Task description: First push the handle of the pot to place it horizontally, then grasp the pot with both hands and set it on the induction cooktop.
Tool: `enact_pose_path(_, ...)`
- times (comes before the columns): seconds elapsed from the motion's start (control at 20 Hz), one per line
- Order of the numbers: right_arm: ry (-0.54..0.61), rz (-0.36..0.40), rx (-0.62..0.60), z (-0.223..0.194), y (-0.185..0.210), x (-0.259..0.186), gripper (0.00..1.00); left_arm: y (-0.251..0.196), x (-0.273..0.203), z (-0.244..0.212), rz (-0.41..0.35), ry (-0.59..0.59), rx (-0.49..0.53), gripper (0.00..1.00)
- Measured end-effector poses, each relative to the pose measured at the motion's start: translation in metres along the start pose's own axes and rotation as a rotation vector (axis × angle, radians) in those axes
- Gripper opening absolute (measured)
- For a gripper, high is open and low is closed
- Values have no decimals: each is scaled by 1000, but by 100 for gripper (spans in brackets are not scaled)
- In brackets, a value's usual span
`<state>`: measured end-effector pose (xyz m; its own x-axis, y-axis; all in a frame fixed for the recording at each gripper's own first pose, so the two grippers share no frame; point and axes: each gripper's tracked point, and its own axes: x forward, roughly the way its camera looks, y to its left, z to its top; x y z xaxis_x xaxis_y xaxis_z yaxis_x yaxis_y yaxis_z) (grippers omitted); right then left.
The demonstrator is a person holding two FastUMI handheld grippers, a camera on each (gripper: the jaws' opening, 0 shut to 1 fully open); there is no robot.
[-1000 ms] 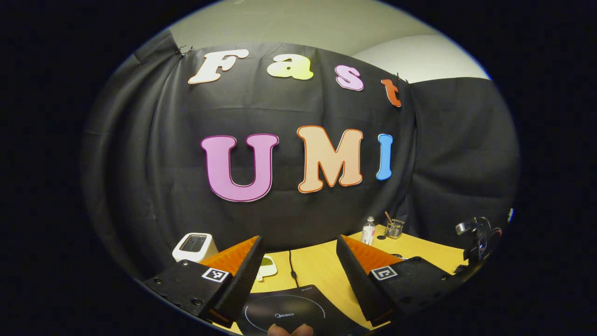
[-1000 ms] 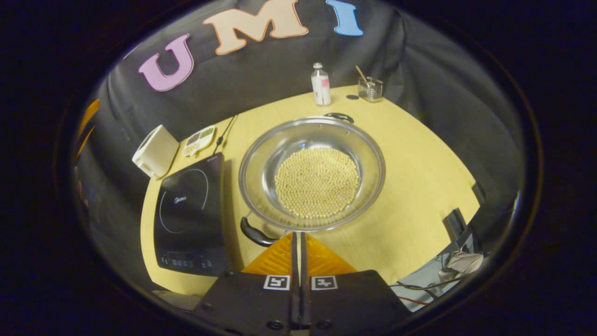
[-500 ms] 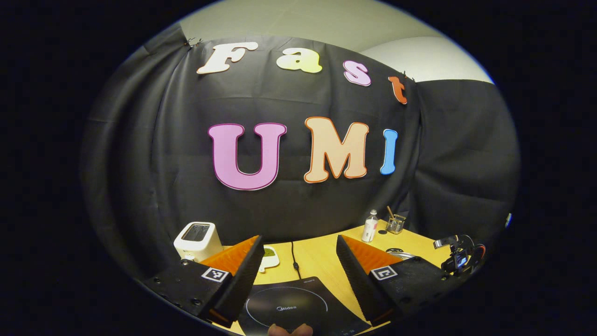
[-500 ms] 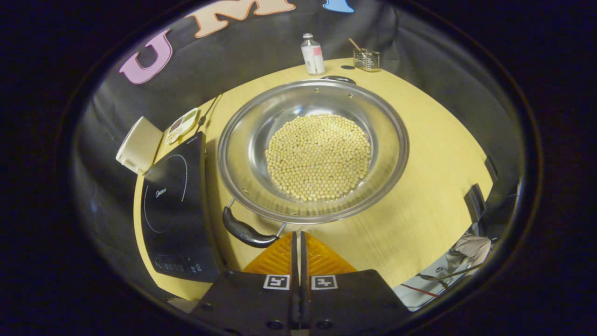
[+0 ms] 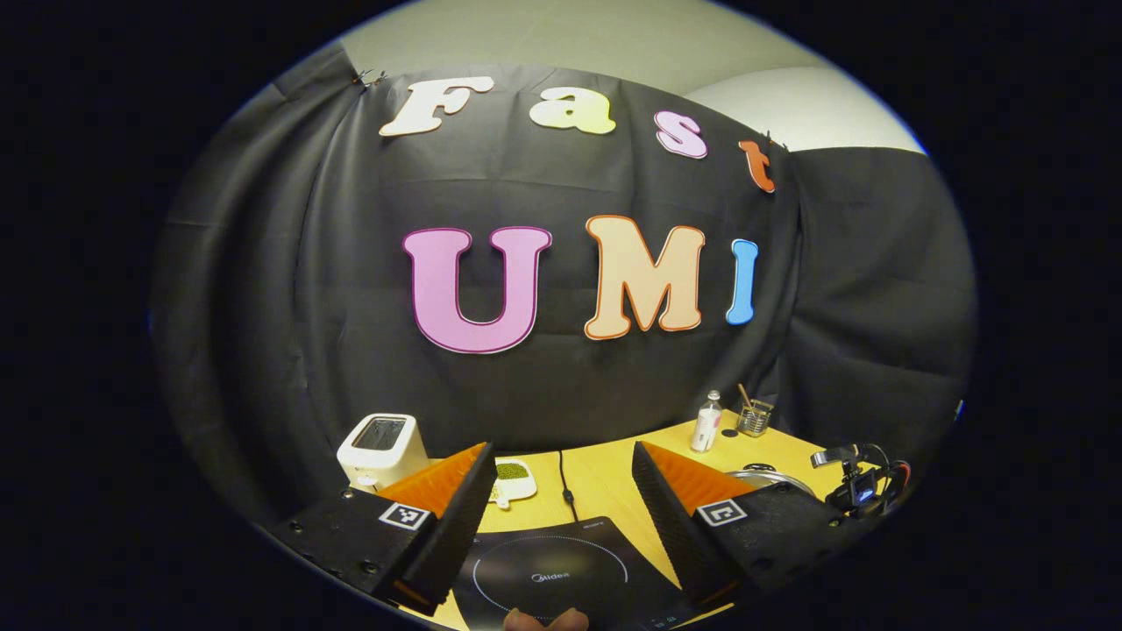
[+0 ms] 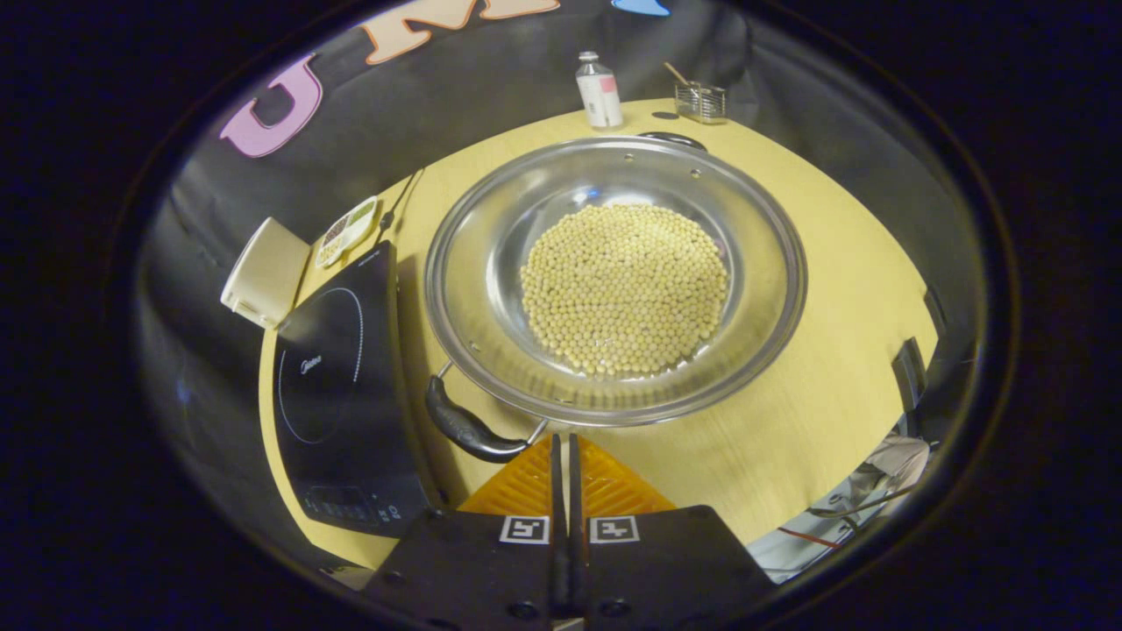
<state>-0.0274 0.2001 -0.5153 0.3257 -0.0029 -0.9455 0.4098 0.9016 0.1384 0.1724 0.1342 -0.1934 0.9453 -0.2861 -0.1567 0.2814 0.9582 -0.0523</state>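
Right gripper view: right claw (image 6: pixel 562 447) closed, empty, just below pot's black handle (image 6: pixel 471 430). Steel pot (image 6: pixel 614 280) of soybeans sits ahead on surface (image 6: pixel 815 350), induction cooktop (image 6: pixel 346 394) to its left. Left claw (image 5: pixel 559 469) open above cooktop.

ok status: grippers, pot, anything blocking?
Right gripper shut, empty, just short of near handle. Left gripper open above cooktop. Pot of beans on table beside cooktop. Nothing between them.

Both grippers (image 5: pixel 561 464) (image 6: pixel 564 456): black bodies, ribbed orange jaws (square fiducial markers, screws).
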Motion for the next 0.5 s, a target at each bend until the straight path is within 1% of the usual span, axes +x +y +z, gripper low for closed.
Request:
enact_pose_path(0.05,3,6,9,2,4,2,2,1,0,0,2,0,-1,94)
enact_pose_path(0.1,7,12,20,1,9,3,0,3,0,-1,5,1,0,95)
enact_pose_path(0.3,14,38,65,7,27,9,0,7,-4,-4,14,9,-3,95)
enact_pose_path(0.35,18,44,77,10,31,11,2,8,-5,-4,16,9,-4,95)
enact_pose_path(0.5,23,55,127,15,42,16,2,10,-7,-6,25,12,-7,94)
